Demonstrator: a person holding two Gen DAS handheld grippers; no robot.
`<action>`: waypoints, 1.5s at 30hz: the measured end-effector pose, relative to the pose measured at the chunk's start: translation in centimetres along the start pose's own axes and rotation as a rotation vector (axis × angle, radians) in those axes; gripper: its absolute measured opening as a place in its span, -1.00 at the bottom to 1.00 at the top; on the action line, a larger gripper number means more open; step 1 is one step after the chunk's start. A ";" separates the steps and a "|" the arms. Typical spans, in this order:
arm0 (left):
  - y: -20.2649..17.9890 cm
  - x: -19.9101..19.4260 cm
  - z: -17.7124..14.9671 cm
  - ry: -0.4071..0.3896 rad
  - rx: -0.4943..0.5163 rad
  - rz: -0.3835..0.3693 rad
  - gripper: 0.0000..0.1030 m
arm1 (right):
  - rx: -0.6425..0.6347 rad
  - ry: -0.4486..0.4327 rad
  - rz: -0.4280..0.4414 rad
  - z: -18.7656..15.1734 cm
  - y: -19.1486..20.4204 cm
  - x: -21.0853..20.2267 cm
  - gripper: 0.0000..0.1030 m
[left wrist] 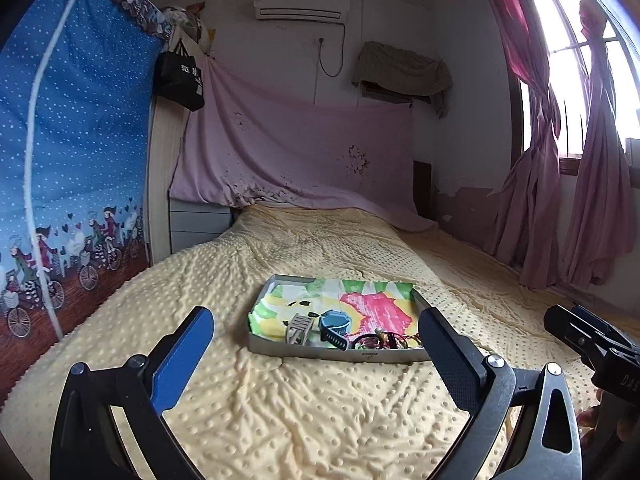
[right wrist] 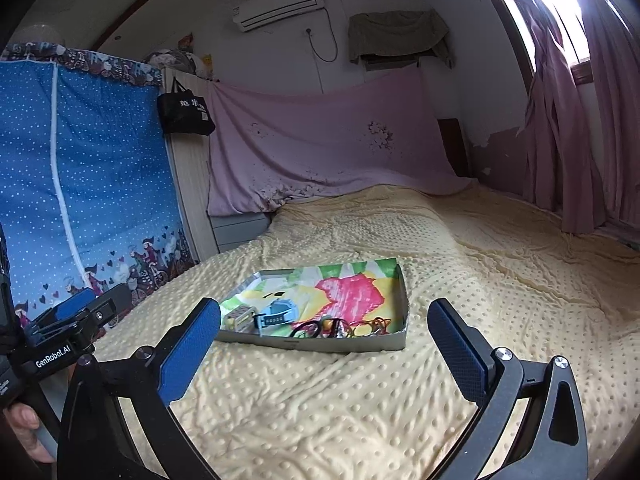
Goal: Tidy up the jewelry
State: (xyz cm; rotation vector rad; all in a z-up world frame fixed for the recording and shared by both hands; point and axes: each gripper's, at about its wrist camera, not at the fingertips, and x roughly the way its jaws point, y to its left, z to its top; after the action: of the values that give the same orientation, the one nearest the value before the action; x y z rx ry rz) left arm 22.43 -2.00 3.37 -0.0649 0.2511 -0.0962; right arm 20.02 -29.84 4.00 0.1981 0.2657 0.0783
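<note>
Facing the tray [left wrist: 340,350] straight ahead on the bed [left wrist: 320,420], we kept both grippers spread and empty, the left gripper [left wrist: 316,360] slightly nearer its jewelry [left wrist: 384,340].

In the left wrist view the right finger [left wrist: 444,344] hides the tray's [left wrist: 320,350] near right corner and part of the tangled cords [left wrist: 384,340]; how many pieces lie there is too small to tell. The other gripper [left wrist: 596,344] is cut off by the right edge. In the right wrist view the hand [right wrist: 28,432] is cut off at the lower left.
</note>
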 end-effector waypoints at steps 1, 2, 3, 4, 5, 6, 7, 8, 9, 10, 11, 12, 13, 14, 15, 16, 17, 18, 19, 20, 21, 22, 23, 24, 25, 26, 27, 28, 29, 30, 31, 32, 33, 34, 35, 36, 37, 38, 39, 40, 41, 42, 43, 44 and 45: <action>0.2 -0.7 0.0 -0.003 0.003 0.005 1.00 | -0.004 -0.002 0.001 -0.1 0.3 -0.8 0.97; 0.3 -1.1 -0.2 -0.006 0.002 0.010 1.00 | -0.003 -0.003 0.004 -0.1 0.6 -1.5 0.97; 0.6 -1.9 -0.3 -0.009 -0.001 0.014 1.00 | -0.002 -0.003 0.007 -0.3 0.8 -2.2 0.98; 0.7 -2.4 -0.4 -0.011 -0.003 0.015 1.00 | -0.001 -0.005 0.009 -0.4 1.1 -2.8 0.98; 0.8 -3.0 -0.4 -0.013 -0.002 0.018 1.00 | -0.001 -0.006 0.011 -0.4 1.3 -3.5 0.98; 1.0 -3.7 -0.6 -0.015 0.003 0.022 1.00 | -0.003 -0.006 0.013 -0.5 1.5 -4.0 0.98; 1.0 -4.2 -0.7 -0.016 0.009 0.024 1.00 | -0.004 -0.007 0.015 -0.7 1.8 -4.6 0.98; 1.1 -4.8 -0.9 -0.018 0.017 0.028 1.00 | -0.008 -0.005 0.016 -1.0 2.1 -5.4 0.98; 1.1 -5.4 -1.1 -0.021 0.025 0.033 1.00 | -0.011 -0.004 0.016 -1.2 2.3 -5.9 0.98; 1.1 -6.0 -1.3 -0.023 0.032 0.036 1.00 | -0.012 -0.004 0.018 -1.3 2.5 -6.2 0.98; 1.1 -6.5 -1.5 -0.023 0.035 0.037 1.00 | -0.013 -0.003 0.022 -1.5 2.7 -6.7 0.98; 1.2 -7.1 -1.8 -0.023 0.038 0.038 1.00 | -0.015 -0.001 0.024 -1.8 2.9 -7.3 0.98; 1.3 -7.6 -2.0 -0.022 0.040 0.040 1.00 | -0.018 0.001 0.023 -2.1 3.0 -7.9 0.98; 1.3 -8.1 -2.3 -0.021 0.042 0.043 1.00 | -0.021 0.003 0.022 -2.2 3.2 -8.1 0.98; 1.4 -8.6 -2.6 -0.019 0.043 0.045 1.00 | -0.023 0.003 0.021 -2.5 3.4 -8.7 0.98; 1.6 -9.0 -2.9 -0.017 0.042 0.048 1.00 | -0.024 0.003 0.020 -2.7 3.5 -9.0 0.98; 1.7 -9.5 -3.0 -0.016 0.040 0.049 1.00 | -0.022 0.004 0.019 -3.1 3.6 -9.6 0.97; 1.8 -9.8 -3.2 -0.015 0.037 0.051 1.00 | -0.024 0.003 0.020 -3.2 3.8 -10.0 0.97; 2.0 -10.4 -3.5 -0.015 0.037 0.056 1.00 | -0.030 0.002 0.017 -3.5 3.9 -10.5 0.97; 2.1 -10.7 -3.6 -0.016 0.036 0.061 1.00 | -0.035 0.001 0.016 -3.8 4.1 -10.9 0.97; 2.2 -11.1 -3.8 -0.017 0.035 0.066 1.00 | -0.040 0.002 0.020 -4.0 4.2 -11.2 0.98; 2.5 -11.6 -4.0 -0.019 0.030 0.071 1.00 | -0.045 0.003 0.019 -4.2 4.3 -11.6 0.97; 2.5 -11.9 -4.2 -0.020 0.026 0.075 1.00 | -0.051 0.002 0.016 -4.4 4.5 -11.9 0.97; 2.7 -12.2 -4.3 -0.022 0.023 0.079 1.00 | -0.056 0.001 0.015 -4.7 4.6 -12.3 0.98; 2.8 -12.6 -4.5 -0.022 0.021 0.084 1.00 | -0.058 0.000 0.016 -5.0 4.7 -12.7 0.98; 2.9 -12.8 -4.6 -0.021 0.022 0.087 1.00 | -0.058 -0.001 0.014 -5.2 4.7 -13.0 0.97; 3.0 -13.0 -4.7 -0.019 0.025 0.090 1.00 | -0.057 -0.002 0.010 -5.4 4.7 -13.3 0.97; 3.0 -13.1 -4.9 -0.019 0.030 0.094 1.00 | -0.056 0.000 0.009 -5.5 4.7 -13.4 0.97; 3.0 -13.4 -5.1 -0.019 0.035 0.100 1.00 | -0.056 0.007 0.005 -5.7 4.7 -13.6 0.97; 3.1 -13.5 -5.3 -0.016 0.039 0.101 1.00 | -0.059 0.012 0.002 -6.0 4.7 -13.7 0.98; 3.1 -13.6 -5.4 -0.014 0.042 0.101 1.00 | -0.062 0.016 0.000 -6.2 4.8 -13.8 0.98; 3.1 -13.7 -5.6 -0.011 0.046 0.103 1.00 | -0.066 0.024 -0.006 -6.4 4.8 -13.9 0.97; 3.1 -13.7 -5.8 -0.008 0.049 0.105 1.00 | -0.067 0.030 -0.009 -6.6 4.8 -13.9 0.98; 3.1 -13.7 -6.0 -0.002 0.050 0.104 1.00 | -0.067 0.036 -0.011 -6.7 4.7 -13.9 0.97; 3.2 -13.8 -6.1 0.002 0.048 0.104 1.00 | -0.067 0.040 -0.013 -6.8 4.8 -13.9 0.97; 3.2 -13.8 -6.2 0.006 0.045 0.103 1.00 | -0.068 0.044 -0.014 -6.8 4.9 -13.7 0.97; 3.3 -13.8 -6.4 0.010 0.041 0.103 1.00 | -0.069 0.048 -0.015 -6.9 4.8 -13.7 0.97; 3.2 -13.8 -6.5 0.012 0.040 0.104 1.00 | -0.069 0.051 -0.017 -6.9 4.8 -13.7 0.97; 3.3 -13.9 -6.6 0.014 0.039 0.104 1.00 | -0.069 0.055 -0.019 -7.0 4.7 -13.7 0.97; 3.3 -13.9 -6.7 0.017 0.040 0.105 1.00 | -0.069 0.056 -0.019 -7.0 4.7 -13.6 0.97; 3.3 -13.9 -6.7 0.020 0.038 0.106 1.00 | -0.069 0.056 -0.020 -7.0 4.7 -13.6 0.97; 3.4 -13.9 -6.7 0.021 0.035 0.105 1.00 | -0.069 0.058 -0.022 -7.0 4.6 -13.5 0.97; 3.4 -13.9 -6.7 0.021 0.028 0.102 1.00 | -0.068 0.061 -0.021 -7.1 4.6 -13.5 0.97; 3.4 -13.9 -6.8 0.021 0.024 0.100 1.00 | -0.070 0.062 -0.020 -7.1 4.6 -13.5 0.98; 3.4 -13.9 -6.8 0.023 0.021 0.097 1.00 | -0.072 0.063 -0.022 -7.0 4.7 -13.4 0.97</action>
State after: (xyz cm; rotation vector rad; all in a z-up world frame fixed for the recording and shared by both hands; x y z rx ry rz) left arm 7.64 2.42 -0.01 -0.0306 0.2754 -0.0028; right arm 4.98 -25.35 1.69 0.1213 0.3276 0.0721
